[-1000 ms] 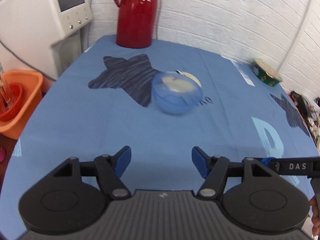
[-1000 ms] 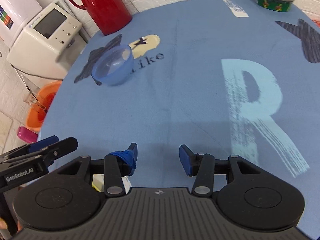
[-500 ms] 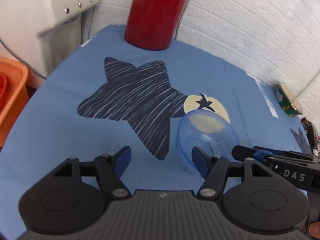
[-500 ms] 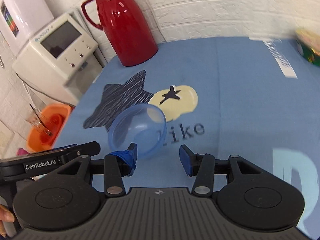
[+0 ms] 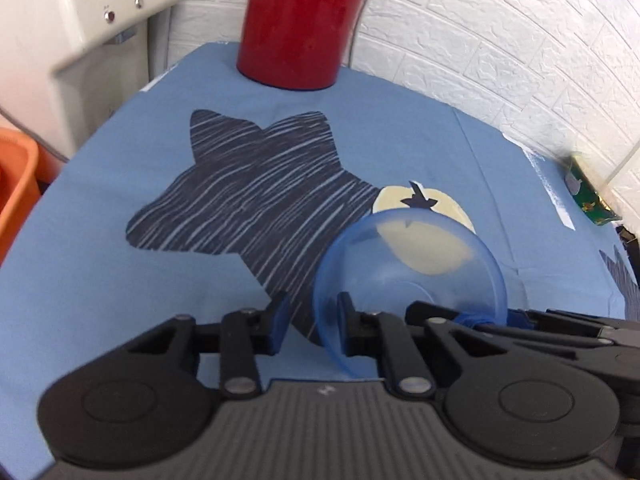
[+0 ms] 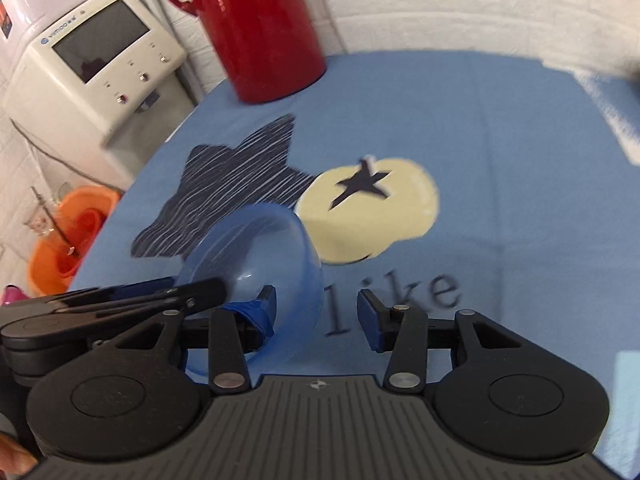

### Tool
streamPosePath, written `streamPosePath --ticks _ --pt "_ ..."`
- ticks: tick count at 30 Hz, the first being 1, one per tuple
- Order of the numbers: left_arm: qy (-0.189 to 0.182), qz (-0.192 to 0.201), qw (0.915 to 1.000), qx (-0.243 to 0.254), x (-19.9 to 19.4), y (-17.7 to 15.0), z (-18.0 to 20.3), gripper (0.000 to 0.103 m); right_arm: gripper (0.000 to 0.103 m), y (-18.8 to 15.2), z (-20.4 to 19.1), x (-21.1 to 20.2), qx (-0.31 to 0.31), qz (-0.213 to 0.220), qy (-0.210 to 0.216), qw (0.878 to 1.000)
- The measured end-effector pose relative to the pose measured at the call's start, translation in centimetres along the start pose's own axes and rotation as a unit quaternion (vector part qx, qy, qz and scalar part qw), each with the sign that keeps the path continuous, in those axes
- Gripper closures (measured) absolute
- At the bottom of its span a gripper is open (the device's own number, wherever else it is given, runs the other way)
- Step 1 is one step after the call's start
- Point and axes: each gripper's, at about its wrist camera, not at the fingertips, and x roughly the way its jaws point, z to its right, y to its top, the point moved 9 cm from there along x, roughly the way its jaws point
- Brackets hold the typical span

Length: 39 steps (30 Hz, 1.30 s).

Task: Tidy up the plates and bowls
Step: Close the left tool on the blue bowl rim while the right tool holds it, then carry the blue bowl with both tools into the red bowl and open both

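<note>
A clear blue plastic bowl (image 5: 412, 276) stands on the blue tablecloth (image 5: 100, 240), at the edge of the dark star print. My left gripper (image 5: 310, 322) is open, its jaws astride the bowl's near left rim, one finger inside and one outside. My right gripper (image 6: 316, 316) is open too; its left finger sits inside the bowl (image 6: 256, 256) and its right finger outside the right wall. The right gripper's fingers (image 5: 460, 316) show in the left wrist view at the bowl's right side. No plates are in view.
A red thermos jug (image 5: 298, 20) stands at the table's back edge by the white brick wall. A white appliance (image 6: 100, 60) with a screen stands off the table's left. An orange basket (image 6: 68, 236) sits lower left. A green tin (image 5: 588, 196) lies at the far right.
Both grippers moved forward to the bowl and now straddle its rim from either side. The left gripper's jaws have narrowed.
</note>
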Motion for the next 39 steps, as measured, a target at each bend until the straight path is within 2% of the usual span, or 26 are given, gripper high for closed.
streamPosePath --ticks 11,17,22,23,25,26,27,28,30,35,39 --pt "-0.014 -0.006 0.9998 -0.01 -2.1 -0.9 0.3 0.092 0.076 -0.2 -1.3 -1.9 0.0 0.001 -0.013 1.0" --pt "-0.003 -0.003 0.9997 -0.024 -2.0 -1.4 -0.6 0.091 0.074 0.4 -2.0 -1.2 -0.047 -0.002 -0.051 0.998" --pt "-0.006 0.0 0.9997 -0.026 -1.7 -1.4 -1.1 0.092 0.073 0.6 -2.8 0.5 -0.123 -0.032 -0.102 0.987" --pt "-0.008 0.0 0.9996 -0.026 -1.6 -1.3 -1.1 0.092 0.073 0.7 -2.8 0.4 -0.12 -0.021 -0.095 0.988" --pt "-0.013 -0.002 0.9996 -0.023 -1.4 -1.3 -1.0 0.092 0.078 0.9 -2.7 -0.2 -0.1 0.007 -0.055 0.993" --pt "-0.011 -0.001 0.9998 -0.019 -1.4 -1.4 -0.9 0.094 0.08 0.8 -2.5 -0.3 -0.082 0.01 -0.031 0.996" --pt "-0.014 -0.001 0.9997 -0.018 -1.4 -1.4 -0.7 0.1 0.085 0.7 -2.4 -0.3 -0.072 0.006 -0.019 0.997" --pt "-0.014 0.0 0.9997 -0.018 -1.4 -1.5 -0.6 0.1 0.092 0.5 -2.4 -0.1 -0.068 0.0 -0.008 0.998" --pt "-0.011 0.007 0.9999 -0.008 -1.9 -1.5 -0.4 0.1 0.098 0.1 -2.4 0.1 -0.049 -0.009 0.011 0.999" --pt "-0.011 0.014 0.9998 0.008 -4.1 -1.7 0.9 0.1 0.097 -0.4 -2.5 -0.9 -0.027 -0.01 0.025 0.999" --pt "-0.024 0.014 0.9992 0.029 -6.9 -2.7 3.3 0.1 0.096 -1.3 -2.5 -3.5 -0.015 -0.007 0.028 0.999"
